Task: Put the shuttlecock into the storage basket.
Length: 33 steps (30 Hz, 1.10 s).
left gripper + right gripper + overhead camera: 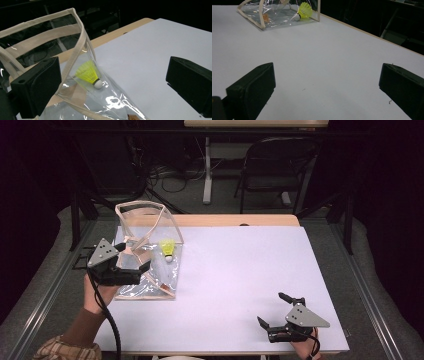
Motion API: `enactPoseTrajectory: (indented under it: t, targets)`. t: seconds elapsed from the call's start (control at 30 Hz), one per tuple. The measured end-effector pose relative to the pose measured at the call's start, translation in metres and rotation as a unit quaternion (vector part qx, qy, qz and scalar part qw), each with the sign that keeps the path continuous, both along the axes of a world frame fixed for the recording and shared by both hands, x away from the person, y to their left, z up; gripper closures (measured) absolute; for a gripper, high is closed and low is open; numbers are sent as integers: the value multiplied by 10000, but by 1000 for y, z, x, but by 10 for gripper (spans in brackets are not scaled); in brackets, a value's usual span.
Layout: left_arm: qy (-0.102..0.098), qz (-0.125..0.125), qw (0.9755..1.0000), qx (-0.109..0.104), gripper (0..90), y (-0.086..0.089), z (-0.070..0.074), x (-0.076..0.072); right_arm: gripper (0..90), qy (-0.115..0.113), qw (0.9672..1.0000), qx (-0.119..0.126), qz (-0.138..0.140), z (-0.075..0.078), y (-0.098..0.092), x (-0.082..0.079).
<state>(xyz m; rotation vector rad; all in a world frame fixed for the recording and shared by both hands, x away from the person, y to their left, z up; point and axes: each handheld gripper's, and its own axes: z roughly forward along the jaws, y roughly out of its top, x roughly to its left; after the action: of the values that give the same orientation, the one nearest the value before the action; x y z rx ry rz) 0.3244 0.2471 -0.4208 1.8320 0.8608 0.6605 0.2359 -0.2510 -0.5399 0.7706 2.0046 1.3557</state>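
Clear plastic bag (pixel 150 245) w/ beige fabric trim sat near the desk's (pixel 240 270) far left corner, its bottom flat on the white surface and its mouth standing up toward the far edge. Inside lay a yellow shuttlecock (pixel 168 248), white cork tip pointing toward the near edge, resting against the bag's right wall. In the left gripper view the shuttlecock (pixel 88 73) showed through the clear plastic, feathers up-left, cork down-right, w/ the bag's trim (pixel 79 47) curving just above it.

Left gripper (pixel 131 260) was at the bag's left side, over its lower part, jaws spread wide. In its own view one jaw stood in front of the bag's trim and plastic, the other out over bare desk, well apart; nothing was pinched between them. Can't tell whether the jaw actually touched the bag.

Right gripper (pixel 274 309) hovered near the desk's near right corner, well apart from the bag, jaws released and wide, nothing between them but white surface. From its view the bag (pixel 279 15) and shuttlecock (pixel 305 10) sat far off by the desk's edge
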Motion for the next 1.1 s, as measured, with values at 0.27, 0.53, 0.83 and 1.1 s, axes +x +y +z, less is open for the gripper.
enactPoseTrajectory:
  t: [0.27, 0.53, 0.83, 1.1]
  targets:
    - [-68, -163, 9998, -100, 0, 4, -20, -19, 1, -3, 10000, 10, 1, 0, 0, 0]
    - [-142, -339, 9992, -127, 0, 6, -43, -33, 1, -2, 10000, 0, 7, 0, 0, 0]
    - [-31, -447, 9988, -210, 0, 9, -70, -45, 1, -5, 10000, -16, 2, 0, 0, 0]
    - [35, -509, 9981, -338, 0, 14, -96, -54, 1, 0, 10000, -34, 6, -1, 1, 0]
